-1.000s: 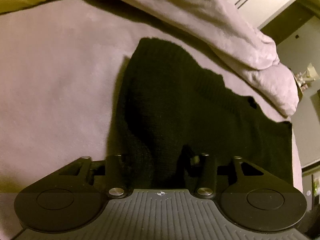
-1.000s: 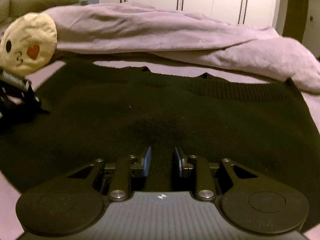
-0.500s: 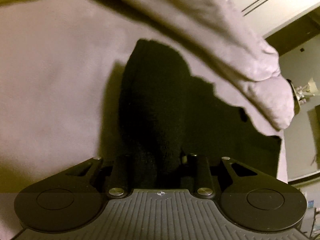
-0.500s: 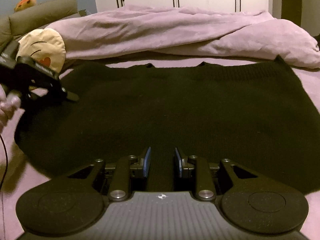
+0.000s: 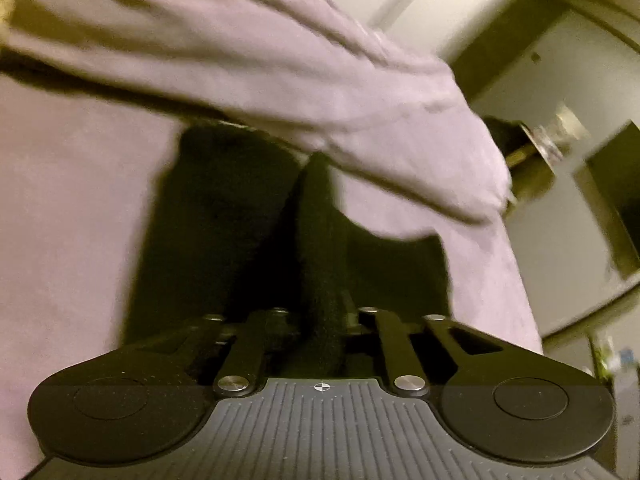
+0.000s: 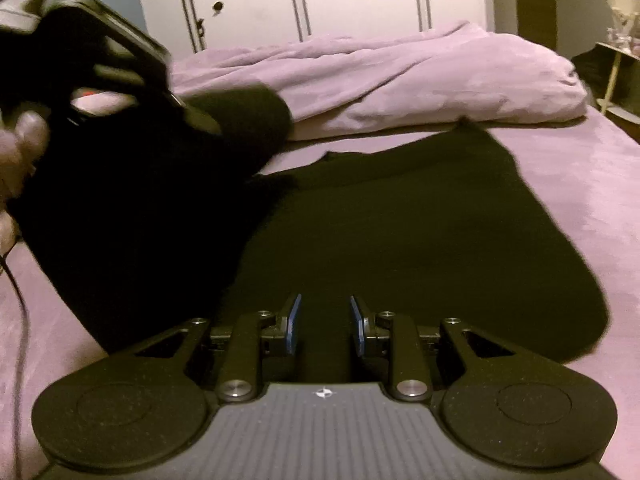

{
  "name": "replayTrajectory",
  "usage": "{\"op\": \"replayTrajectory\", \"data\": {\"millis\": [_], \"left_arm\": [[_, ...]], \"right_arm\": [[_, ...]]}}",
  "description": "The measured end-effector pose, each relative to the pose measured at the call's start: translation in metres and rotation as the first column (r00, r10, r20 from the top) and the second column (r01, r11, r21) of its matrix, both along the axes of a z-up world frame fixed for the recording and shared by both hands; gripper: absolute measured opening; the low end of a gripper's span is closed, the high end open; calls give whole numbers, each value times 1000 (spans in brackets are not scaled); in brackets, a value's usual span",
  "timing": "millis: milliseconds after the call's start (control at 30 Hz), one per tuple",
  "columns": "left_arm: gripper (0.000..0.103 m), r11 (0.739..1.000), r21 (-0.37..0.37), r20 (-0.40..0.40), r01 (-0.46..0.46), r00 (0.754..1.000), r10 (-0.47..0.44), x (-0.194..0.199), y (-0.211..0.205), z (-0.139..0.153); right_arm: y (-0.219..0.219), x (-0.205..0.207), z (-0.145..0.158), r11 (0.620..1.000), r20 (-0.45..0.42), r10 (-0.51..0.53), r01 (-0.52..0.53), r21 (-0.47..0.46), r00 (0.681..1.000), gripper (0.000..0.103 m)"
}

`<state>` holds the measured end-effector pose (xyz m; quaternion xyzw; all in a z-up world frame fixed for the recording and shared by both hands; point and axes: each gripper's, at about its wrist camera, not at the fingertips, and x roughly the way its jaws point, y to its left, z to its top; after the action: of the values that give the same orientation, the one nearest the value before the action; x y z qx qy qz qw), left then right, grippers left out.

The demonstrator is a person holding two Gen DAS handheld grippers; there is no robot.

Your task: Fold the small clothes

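Left gripper (image 5: 326,316), clamped on the sweater's (image 6: 400,220) raised left side, faces the flat half lying rightward; right gripper (image 6: 325,320) stands part-open, empty, at the near hem.

A black knit sweater (image 6: 400,240) lies spread over the middle and right of the right wrist view, its far edge toward the upper centre. Its left part is raised off the surface at the left of the frame, hanging in a dark fold. In the blurred left wrist view, the sweater (image 5: 320,264) seems bunched into a narrow ridge at lower centre.
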<state>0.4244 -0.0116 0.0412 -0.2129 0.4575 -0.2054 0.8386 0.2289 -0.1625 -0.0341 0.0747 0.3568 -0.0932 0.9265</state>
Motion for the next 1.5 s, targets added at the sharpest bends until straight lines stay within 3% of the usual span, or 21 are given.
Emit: {"op": "replayTrajectory", "data": {"millis": [133, 167, 300, 400, 433, 533, 633, 700, 733, 767, 900, 1067, 1100, 1133, 1167, 1200, 1233, 1300, 1400, 1433, 1500], "left_arm": [[14, 994, 66, -76, 93, 993, -88, -11, -49, -40], [20, 992, 67, -81, 111, 991, -105, -17, -53, -42], [43, 989, -18, -22, 148, 989, -149, -51, -31, -16], [59, 997, -20, 32, 72, 997, -72, -73, 9, 5], [60, 1000, -4, 46, 29, 999, -28, -79, 24, 8], [65, 990, 106, 65, -95, 994, 88, -88, 64, 3], [65, 963, 214, 9, -162, 986, 164, -91, 92, -17], [66, 960, 219, -23, -174, 983, 184, -90, 106, -30], [66, 957, 230, -39, -176, 981, 189, -92, 112, -37], [66, 954, 244, -45, -175, 980, 191, -93, 116, -42], [67, 940, 311, -80, -143, 981, 176, -103, 132, -63], [71, 946, 303, -114, -112, 982, 152, -119, 145, -78], [71, 947, 305, -119, -105, 982, 147, -122, 144, -78], [71, 947, 304, -125, -99, 982, 143, -123, 144, -79], [72, 948, 305, -129, -95, 982, 140, -125, 145, -79], [72, 948, 305, -133, -93, 981, 140, -126, 142, -77], [72, 948, 304, -133, -92, 981, 138, -126, 140, -77], [72, 949, 302, -124, -87, 984, 129, -125, 136, -75], [74, 952, 298, -85, -75, 991, 105, -118, 126, -69], [74, 952, 296, -71, -72, 993, 98, -115, 120, -67], [75, 955, 291, -51, -64, 995, 82, -108, 110, -65]], "right_arm": [[-29, -13, 3, 999, -10, -39, 39, 4, 999, 25], [-34, -17, 4, 999, -10, -45, 45, 8, 999, 25], [-52, -24, 6, 997, -21, -62, 63, 48, 998, 25], [-55, -19, 13, 994, -7, -78, 79, 72, 997, 25], [-53, -19, 17, 993, 4, -80, 80, 82, 997, 25], [-44, -2, 28, 985, 45, -65, 56, 161, 997, 27], [-26, 24, 33, 969, 72, 3, -20, 248, 997, 34], [-14, 44, 32, 946, 66, 53, -72, 317, 996, 44], [-10, 56, 26, 921, 47, 77, -89, 379, 996, 55], [-7, 68, 20, 899, 19, 87, -87, 430, 996, 58], [-9, 104, -8, 856, -106, 52, 11, 517, 993, 64], [-20, 132, -43, 738, -194, 33, 107, 666, 980, 67], [-18, 134, -50, 717, -210, 47, 113, 688, 977, 66], [-18, 138, -60, 690, -232, 58, 129, 713, 971, 55], [-18, 139, -66, 675, -237, 54, 140, 725, 970, 43], [-18, 137, -67, 674, -241, 51, 144, 725, 969, 21], [-17, 135, -63, 704, -229, 49, 129, 699, 972, 19], [-9, 129, -36, 811, -148, 82, 21, 585, 986, 17], [-10, 114, -1, 899, -64, 97, -60, 433, 993, 17], [-11, 104, 10, 936, -48, 102, -80, 344, 994, 16], [-18, 92, 18, 974, -51, 96, -83, 209, 994, 17]]}}
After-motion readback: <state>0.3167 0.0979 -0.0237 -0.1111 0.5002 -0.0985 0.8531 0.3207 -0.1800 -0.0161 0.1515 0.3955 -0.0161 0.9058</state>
